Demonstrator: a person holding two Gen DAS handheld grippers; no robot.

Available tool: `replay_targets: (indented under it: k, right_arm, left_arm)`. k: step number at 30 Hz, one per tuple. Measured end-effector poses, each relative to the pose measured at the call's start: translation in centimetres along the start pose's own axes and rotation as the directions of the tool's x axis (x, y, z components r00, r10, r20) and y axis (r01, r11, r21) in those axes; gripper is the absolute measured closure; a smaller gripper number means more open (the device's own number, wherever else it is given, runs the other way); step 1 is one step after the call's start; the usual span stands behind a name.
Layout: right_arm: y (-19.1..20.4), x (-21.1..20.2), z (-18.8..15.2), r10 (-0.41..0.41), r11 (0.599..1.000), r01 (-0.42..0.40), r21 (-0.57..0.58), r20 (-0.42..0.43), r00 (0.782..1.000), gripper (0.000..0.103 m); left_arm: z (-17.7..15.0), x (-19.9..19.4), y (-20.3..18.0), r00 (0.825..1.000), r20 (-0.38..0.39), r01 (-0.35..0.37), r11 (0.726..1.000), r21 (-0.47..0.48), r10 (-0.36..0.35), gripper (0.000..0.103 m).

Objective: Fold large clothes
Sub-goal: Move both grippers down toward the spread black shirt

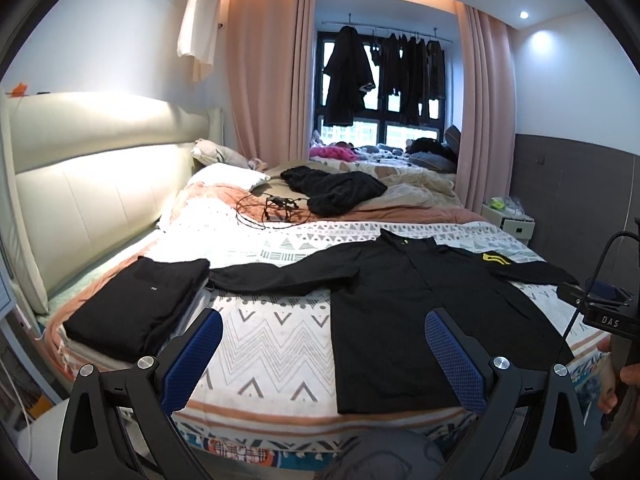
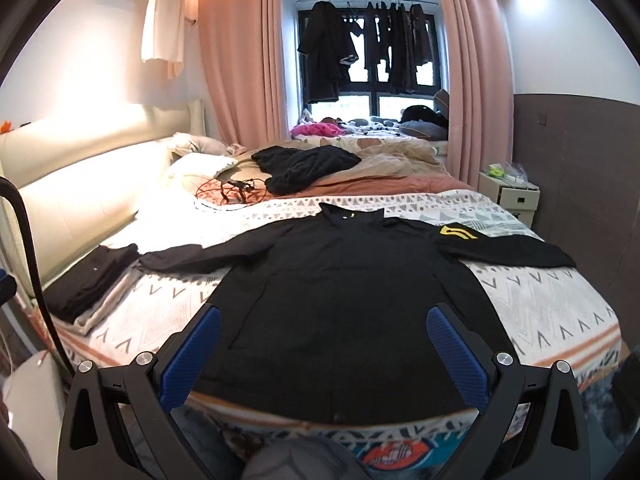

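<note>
**laundry_lurker:** Black long-sleeved shirt (image 2: 340,280) is spread flat on the patterned bedspread (image 2: 540,304), collar at the far side, hem hanging at the near edge of the bed. Both sleeves are stretched out sideways. The right sleeve has a yellow chevron patch (image 2: 456,233) near the shoulder. Anyone see what the tongs are doing?

**foldbot_fan:** Both are spread wide and holding nothing. The left gripper (image 1: 322,354) hovers above the near edge of the bed, its blue pads (image 1: 454,354) framing the shirt's left half and bare bedspread. The right gripper (image 2: 324,354) sits right over the shirt's lower body, not touching the cloth as far as the views show.

**laundry_lurker:** Containers?

**foldbot_fan:** Only a small white nightstand (image 2: 510,192) on the far right, drawer closed, with some green and clear bits on top, too small to make out. Otherwise, a folded black garment (image 1: 136,308) lies at the left end of the bed, just beside the shirt's left cuff, resting on a folded pale one. It has a tiny white tag, unreadable.

**laundry_lurker:** Any writing?

**foldbot_fan:** "DAS" on a black device (image 1: 608,316) at the right edge of the left wrist view. That's all that's legible.

**laundry_lurker:** Farther back?

**foldbot_fan:** A crumpled dark knit (image 2: 304,168) and a tangle of black cable (image 2: 236,190) on the far bedding, pillows left, dark clothes hanging (image 2: 360,52) at the window between pink curtains.
</note>
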State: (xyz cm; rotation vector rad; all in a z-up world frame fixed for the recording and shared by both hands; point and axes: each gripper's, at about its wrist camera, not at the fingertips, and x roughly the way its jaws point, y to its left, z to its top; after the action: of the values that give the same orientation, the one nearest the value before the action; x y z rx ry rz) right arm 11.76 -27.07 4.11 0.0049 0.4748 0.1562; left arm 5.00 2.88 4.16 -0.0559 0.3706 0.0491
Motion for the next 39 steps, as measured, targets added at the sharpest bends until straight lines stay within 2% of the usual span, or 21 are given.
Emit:
replay_targets:
  k: [5,11,16,21,26,30,34,36,39]
  right_arm:
    - [0.5,3.5,1.5,-0.010,1.000,0.010,-0.003,-0.026,1.000,0.000]
    - [0.8,7.0,3.5,0.043,0.998,-0.043,0.042,-0.012,0.999,0.000]
    - [1.6,10.5,4.9,0.042,0.997,-0.042,0.066,-0.012,0.999,0.000]
    - [3.4,15.2,6.2,0.034,0.999,-0.031,0.040,-0.067,0.997,0.000]
    - [4.9,19.4,7.2,0.052,0.998,-0.048,0.038,-0.114,0.992,0.000]
    - [5.3,22.4,7.9,0.104,0.993,-0.096,0.062,-0.142,0.984,0.000]
    - [5.8,25.9,8.9,0.140,0.989,-0.128,0.077,-0.169,0.976,0.000]
    - [5.9,27.8,9.2,0.152,0.986,-0.135,0.101,-0.180,0.972,0.000]
    - [6.1,31.0,10.0,0.167,0.979,-0.141,0.147,-0.184,0.969,0.000]
  left_arm:
    - [1.4,2.6,0.7,1.000,-0.012,-0.018,1.000,-0.012,0.017,0.002]
    - [2.1,5.6,1.9,0.998,-0.039,-0.050,0.999,-0.022,0.049,0.002]
    - [2.9,8.7,3.4,0.995,-0.072,-0.075,0.996,-0.052,0.071,0.002]
    - [3.4,12.0,5.0,0.991,-0.097,-0.100,0.992,-0.080,0.092,0.002]
    - [3.6,16.1,6.8,0.979,-0.166,-0.135,0.983,-0.120,0.115,0.002]
    - [3.8,19.0,8.7,0.971,-0.205,-0.160,0.971,-0.177,0.122,0.002]
    - [3.8,22.2,10.5,0.956,-0.261,-0.193,0.958,-0.214,0.134,0.009]
    - [3.8,23.6,11.4,0.949,-0.284,-0.210,0.949,-0.237,0.139,0.016]
    - [4.0,25.6,12.7,0.939,-0.311,-0.232,0.935,-0.267,0.144,0.021]
